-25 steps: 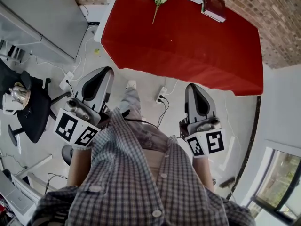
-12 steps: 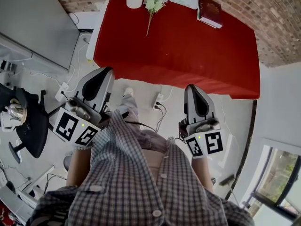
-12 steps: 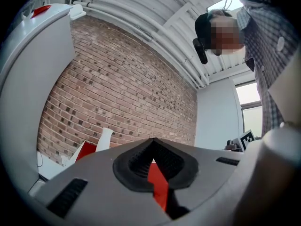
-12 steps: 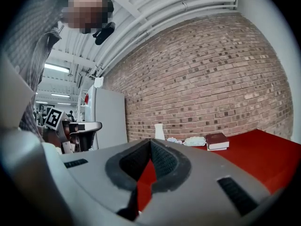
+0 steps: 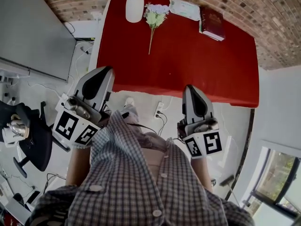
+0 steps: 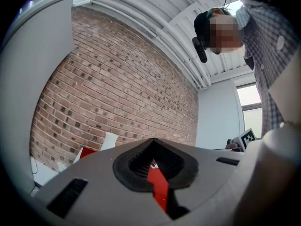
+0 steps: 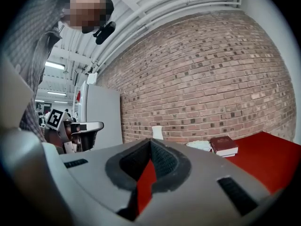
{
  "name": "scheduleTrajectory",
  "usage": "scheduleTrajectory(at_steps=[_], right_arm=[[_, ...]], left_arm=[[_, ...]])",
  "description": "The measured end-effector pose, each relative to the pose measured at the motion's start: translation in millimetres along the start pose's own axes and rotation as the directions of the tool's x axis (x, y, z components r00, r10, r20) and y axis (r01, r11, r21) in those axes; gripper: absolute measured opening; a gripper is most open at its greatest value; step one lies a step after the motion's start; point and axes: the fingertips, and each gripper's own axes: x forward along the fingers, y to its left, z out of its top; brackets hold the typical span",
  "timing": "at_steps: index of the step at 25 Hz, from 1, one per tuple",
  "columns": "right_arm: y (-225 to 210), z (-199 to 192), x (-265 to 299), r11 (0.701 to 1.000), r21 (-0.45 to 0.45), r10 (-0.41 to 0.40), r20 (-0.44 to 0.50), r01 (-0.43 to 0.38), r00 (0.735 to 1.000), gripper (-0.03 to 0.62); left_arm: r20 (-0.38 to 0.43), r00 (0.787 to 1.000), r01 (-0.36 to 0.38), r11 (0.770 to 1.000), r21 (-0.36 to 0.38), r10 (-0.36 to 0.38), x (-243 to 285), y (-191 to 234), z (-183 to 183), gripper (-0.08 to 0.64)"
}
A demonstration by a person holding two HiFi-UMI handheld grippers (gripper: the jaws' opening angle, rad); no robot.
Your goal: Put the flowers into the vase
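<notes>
Task not started. Lower left of the head view: black office chair (image 5: 33,145) on the floor, off task.

Left gripper (image 5: 104,70), left of centre. Its tip overlaps the near left corner of the red-clothed table (image 5: 188,60) in the picture. Jaws pressed together, nothing in them. Its own view shows only red cloth through the slit.

Top of frame, left of centre: white ceramic vase (image 5: 135,4), upright at the far side of the table by the brick wall (image 5: 263,13). No flowers in it.

Just right of it: bunch of pale flowers with a thin green stem (image 5: 154,20), lying flat on the cloth. Heads near the vase, stem pointing toward the person. Beside the vase, not in it.

Further right: white folded paper or cloth (image 5: 184,9), then a dark red book (image 5: 212,22), both off task.

Right gripper (image 5: 190,87), right of centre, tip at the near table edge. Jaws closed tight, empty.

Both grippers are well apart from flowers and vase. Left to do, by my read, is everything: reach across, open, grasp the stem, lift, and stand the flowers in the vase mouth.
</notes>
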Motion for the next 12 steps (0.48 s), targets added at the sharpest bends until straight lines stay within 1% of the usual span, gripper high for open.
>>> scheduleTrajectory(at_steps=[6,12], right_arm=[[-1.1,9.5,51.9,1.000,-0.006,0.001,0.004,-0.001,1.000,0.006],[-5.0,13.6,94.9,1.000,-0.016,-0.014,0.008,0.014,1.000,0.006]], left_arm=[[0.006,1.000,0.007,1.000,0.004,-0.007,26.2,44.1,11.9,0.006],[-0.015,1.000,0.026,0.999,0.022,-0.025,49.8,79.7,13.0,0.006]])
